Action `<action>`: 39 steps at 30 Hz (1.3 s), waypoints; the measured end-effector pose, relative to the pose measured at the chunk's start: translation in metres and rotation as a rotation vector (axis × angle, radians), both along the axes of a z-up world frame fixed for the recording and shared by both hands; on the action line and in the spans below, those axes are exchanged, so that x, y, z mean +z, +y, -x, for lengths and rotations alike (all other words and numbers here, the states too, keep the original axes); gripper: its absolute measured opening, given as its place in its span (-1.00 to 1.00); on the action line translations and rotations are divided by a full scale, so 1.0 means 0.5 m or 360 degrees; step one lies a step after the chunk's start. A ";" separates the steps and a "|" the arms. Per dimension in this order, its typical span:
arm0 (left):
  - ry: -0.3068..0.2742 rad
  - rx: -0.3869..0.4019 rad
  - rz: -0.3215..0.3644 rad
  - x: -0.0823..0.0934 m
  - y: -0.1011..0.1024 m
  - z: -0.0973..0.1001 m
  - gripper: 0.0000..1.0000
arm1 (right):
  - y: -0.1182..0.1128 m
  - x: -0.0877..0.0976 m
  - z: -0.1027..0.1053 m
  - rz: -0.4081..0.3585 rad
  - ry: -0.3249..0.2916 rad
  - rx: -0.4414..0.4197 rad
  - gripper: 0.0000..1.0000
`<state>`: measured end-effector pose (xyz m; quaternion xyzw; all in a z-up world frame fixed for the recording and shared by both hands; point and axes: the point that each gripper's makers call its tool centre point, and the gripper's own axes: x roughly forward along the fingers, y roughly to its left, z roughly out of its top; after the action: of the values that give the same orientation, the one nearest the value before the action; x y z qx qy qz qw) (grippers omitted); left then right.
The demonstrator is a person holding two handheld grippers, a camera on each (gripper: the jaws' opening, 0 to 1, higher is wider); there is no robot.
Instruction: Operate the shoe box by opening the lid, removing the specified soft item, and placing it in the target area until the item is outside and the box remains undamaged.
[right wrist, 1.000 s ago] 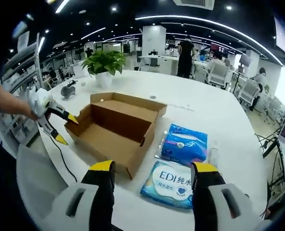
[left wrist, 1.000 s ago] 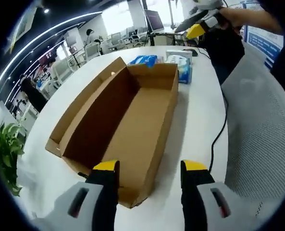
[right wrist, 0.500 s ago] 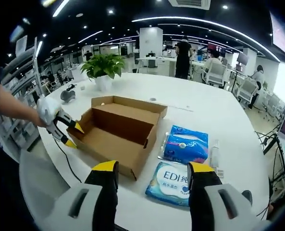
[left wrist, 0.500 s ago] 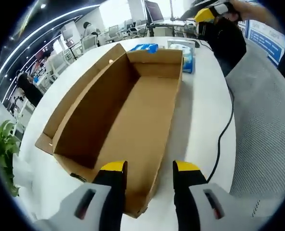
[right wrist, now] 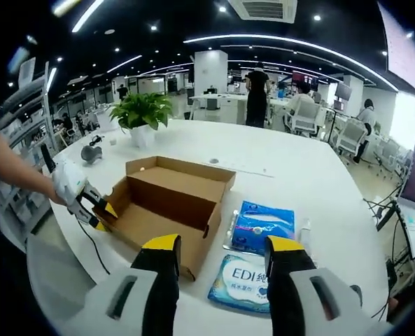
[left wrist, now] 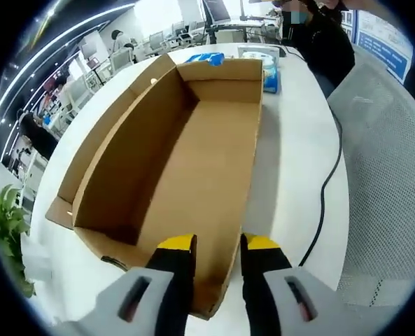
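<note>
Looking along the left gripper (left wrist: 217, 243), its fingers stand narrowly apart, astride the near end wall of the shoe box (left wrist: 193, 161); whether the pads press the cardboard cannot be told, as the wall's lower corner is cut off behind them. The box lies open on the white tabletop (left wrist: 298, 161), its long axis running away from the left gripper toward the far edge, where two tissue packs are partly hidden behind the far wall. The lid flap (left wrist: 99, 150) stands up along the box's left side. The interior, so far as visible, shows bare cardboard.

In the right gripper view the shoe box (right wrist: 166, 203) sits left of centre, one short end toward the left gripper (right wrist: 101, 208), which a person's hand (right wrist: 66, 187) holds at that end. The right gripper (right wrist: 221, 245) hovers above the tabletop (right wrist: 319, 189) with fingers parted and nothing between them. Just beside the box lie a blue tissue pack (right wrist: 262, 222) and a second pack printed EDI (right wrist: 239, 281), the latter partly masked by the right fingers. A black cable (right wrist: 92, 241) trails off the tabletop's edge. A potted plant (right wrist: 141, 112) stands well beyond the box.
</note>
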<state>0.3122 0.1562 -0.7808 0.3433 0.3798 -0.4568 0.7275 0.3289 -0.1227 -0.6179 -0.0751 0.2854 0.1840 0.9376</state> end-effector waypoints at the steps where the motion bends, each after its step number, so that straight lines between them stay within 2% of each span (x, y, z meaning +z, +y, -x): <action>1: 0.0005 -0.0020 -0.0012 0.000 0.000 0.002 -0.57 | 0.003 0.001 0.000 0.0005 -0.0001 0.0004 -0.08; 3: 0.0014 -0.0027 -0.0006 0.001 -0.001 0.006 -0.66 | 0.007 0.003 0.001 0.0015 -0.0004 0.0014 -0.08; 4: 0.0053 -0.0035 0.0003 -0.002 -0.003 0.015 -0.77 | 0.008 0.003 0.002 0.0020 -0.0006 0.0018 -0.08; 7: -0.0017 -0.0137 -0.0121 -0.009 0.005 0.016 -0.78 | 0.008 -0.001 0.005 0.0044 0.0000 0.0026 -0.08; 13: 0.0023 -0.0122 -0.0089 -0.009 0.005 0.016 -0.81 | 0.007 -0.010 0.014 0.0042 0.0025 0.0017 -0.10; 18: 0.0044 -0.0130 -0.0123 -0.011 0.004 0.017 -0.82 | 0.009 -0.015 0.021 0.0069 0.0035 0.0022 -0.12; 21: 0.0052 -0.0103 -0.0113 -0.004 -0.005 0.013 -0.81 | 0.010 -0.016 0.027 0.0085 0.0042 0.0017 -0.12; 22: 0.0042 -0.0095 -0.0050 0.003 -0.017 0.012 -0.79 | 0.009 -0.016 0.028 0.0092 0.0040 0.0015 -0.12; 25: 0.0017 -0.0076 0.0022 0.014 -0.033 0.003 -0.53 | 0.002 -0.015 0.038 0.0110 0.0041 -0.0002 -0.12; 26: 0.0018 -0.0083 0.0033 0.014 -0.037 0.002 -0.54 | -0.001 -0.015 0.040 0.0111 0.0041 -0.0010 -0.12; 28: 0.0029 -0.0088 0.0056 0.003 -0.043 0.000 -0.57 | -0.009 -0.016 0.048 0.0119 0.0049 -0.0032 -0.12; 31: 0.0036 -0.0112 0.0002 -0.023 -0.041 0.003 -0.62 | -0.018 -0.014 0.059 0.0125 0.0057 -0.0056 -0.12; 33: 0.0005 -0.0193 -0.0033 -0.029 -0.041 0.004 -0.72 | -0.025 -0.016 0.065 0.0139 0.0060 -0.0072 -0.12; 36: -0.0016 -0.0258 -0.0034 -0.041 -0.046 0.008 -0.76 | -0.027 -0.019 0.069 0.0146 0.0074 -0.0090 -0.12; 39: 0.0026 -0.0270 -0.0073 -0.060 -0.041 0.013 -0.84 | -0.018 -0.017 0.062 0.0154 0.0072 -0.0081 -0.12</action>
<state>0.3058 0.1356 -0.8106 0.3870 0.3656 -0.5106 0.6751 0.2976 -0.1315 -0.6266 -0.1089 0.3170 0.1479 0.9305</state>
